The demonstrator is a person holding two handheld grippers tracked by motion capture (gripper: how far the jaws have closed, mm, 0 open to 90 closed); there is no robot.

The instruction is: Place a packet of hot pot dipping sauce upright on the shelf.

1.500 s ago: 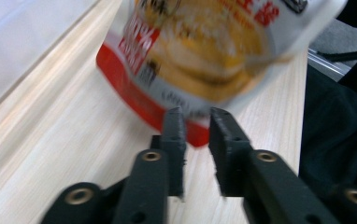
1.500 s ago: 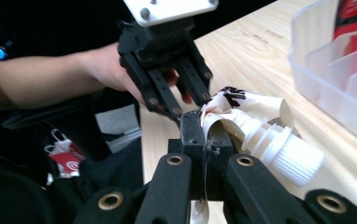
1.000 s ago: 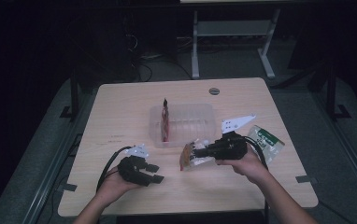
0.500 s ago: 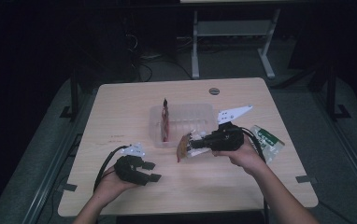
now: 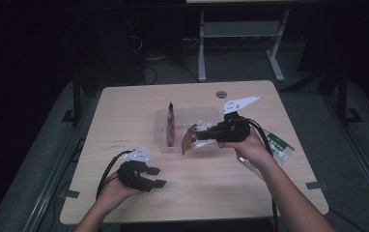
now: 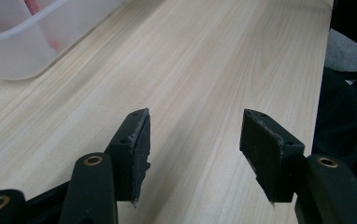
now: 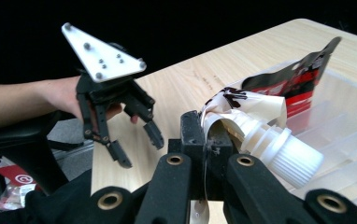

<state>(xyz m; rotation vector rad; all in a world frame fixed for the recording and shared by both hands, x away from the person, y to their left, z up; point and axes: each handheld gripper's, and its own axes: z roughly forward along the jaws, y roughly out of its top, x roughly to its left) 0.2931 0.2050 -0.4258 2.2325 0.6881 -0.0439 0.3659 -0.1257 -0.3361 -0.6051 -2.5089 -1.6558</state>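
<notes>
White-capped pouch [image 7: 256, 135] pinched between the closed jaws of the right gripper [image 5: 203, 136], held above the near rim of the clear bin [image 5: 165, 145]. Left gripper [image 5: 154, 177] rests on the table [image 5: 124, 116], jaws apart, nothing between them, having just widened.

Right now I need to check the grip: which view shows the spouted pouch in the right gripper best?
The right gripper view: the spouted pouch sits close up, its edge pinched in the shut right gripper, white cap plain. The high view shows it small, above the clear bin.
</notes>
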